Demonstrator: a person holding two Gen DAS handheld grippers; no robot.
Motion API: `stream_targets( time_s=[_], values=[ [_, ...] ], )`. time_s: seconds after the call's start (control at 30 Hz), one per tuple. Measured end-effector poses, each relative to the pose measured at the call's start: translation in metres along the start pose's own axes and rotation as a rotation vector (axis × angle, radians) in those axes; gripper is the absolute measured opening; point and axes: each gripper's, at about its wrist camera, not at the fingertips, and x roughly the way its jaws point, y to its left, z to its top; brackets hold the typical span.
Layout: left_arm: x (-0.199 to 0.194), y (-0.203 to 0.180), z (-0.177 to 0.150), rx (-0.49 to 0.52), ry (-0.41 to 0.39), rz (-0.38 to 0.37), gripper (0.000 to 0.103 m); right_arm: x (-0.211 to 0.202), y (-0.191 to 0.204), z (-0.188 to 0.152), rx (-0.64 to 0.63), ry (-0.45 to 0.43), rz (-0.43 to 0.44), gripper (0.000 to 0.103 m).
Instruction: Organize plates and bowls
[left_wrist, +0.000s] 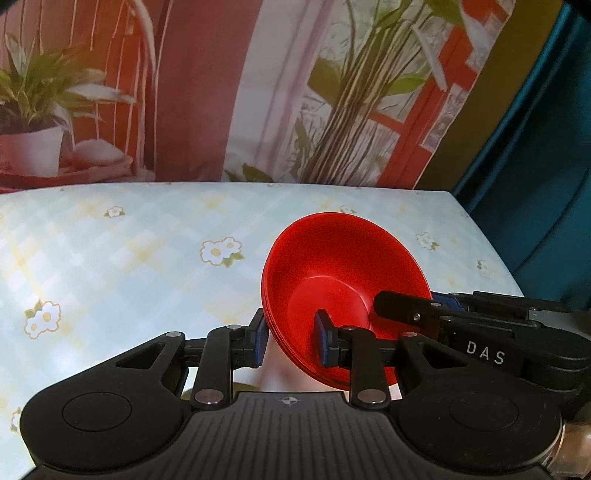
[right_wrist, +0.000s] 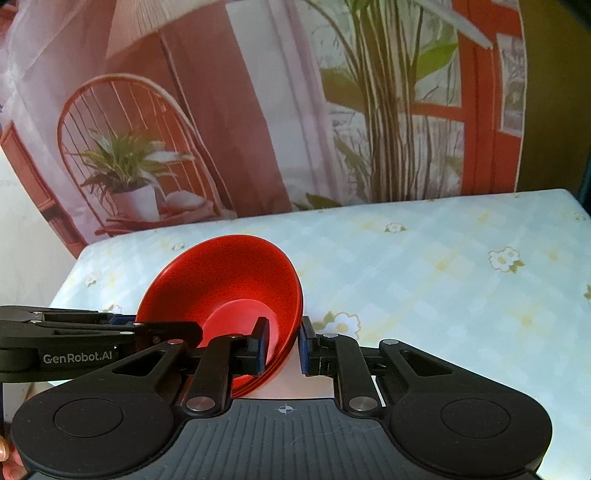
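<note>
Two black hand-held tools grip a stack of red bowls (left_wrist: 343, 280) from opposite sides above a counter (left_wrist: 129, 258) covered in a pale blue-and-yellow check cloth printed with white daisies.

Nearest in the left wrist view, the left tool (left_wrist: 291, 341) is closed on the stack's near rim, one blue pad against the outside wall and the other inside the top bowl. At least three nested rims show along the stack's lower edge. The right tool (left_wrist: 391, 308) enters that view from the right, its black finger laid across the far rim, the letters "DAS" on its body.

In the right wrist view the right tool (right_wrist: 282, 347) is clamped nearly shut on the rim of the same red bowls (right_wrist: 229, 280): its left pad sits inside the top bowl, its right pad outside the stack. The left tool (right_wrist: 173, 328) reaches in from the left edge, marked "GenRobot.AI", its tip at the opposite rim. Fingertips (right_wrist: 3, 452) of the person show at the lower left corner.

The stack is tilted, its open mouth turned up and toward the far edge of the counter, with pale cloth visible beneath its lower edge.

Beyond the counter hangs a printed backdrop (left_wrist: 207, 92) showing a red chair, a potted plant in a white pot, tall green stems and a red window frame. A dark teal curtain (left_wrist: 546, 166) hangs to its right.
</note>
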Motion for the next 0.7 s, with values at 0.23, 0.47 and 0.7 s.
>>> stream_targets(
  time_s=[0.23,0.47,0.7],
  values=[
    [-0.026,-0.001,-0.009,0.002,-0.036,0.005,0.028,-0.021,0.009,-0.003,-0.011,-0.021,0.009,0.015],
    [-0.052,0.006,-0.026,-0.013,-0.058,0.027,0.028,-0.035,0.031,-0.013,-0.038,-0.028,0.031,0.015],
    [-0.075,0.022,-0.045,-0.037,-0.058,0.063,0.028,-0.036,0.057,-0.027,-0.065,-0.016,0.062,0.015]
  ],
)
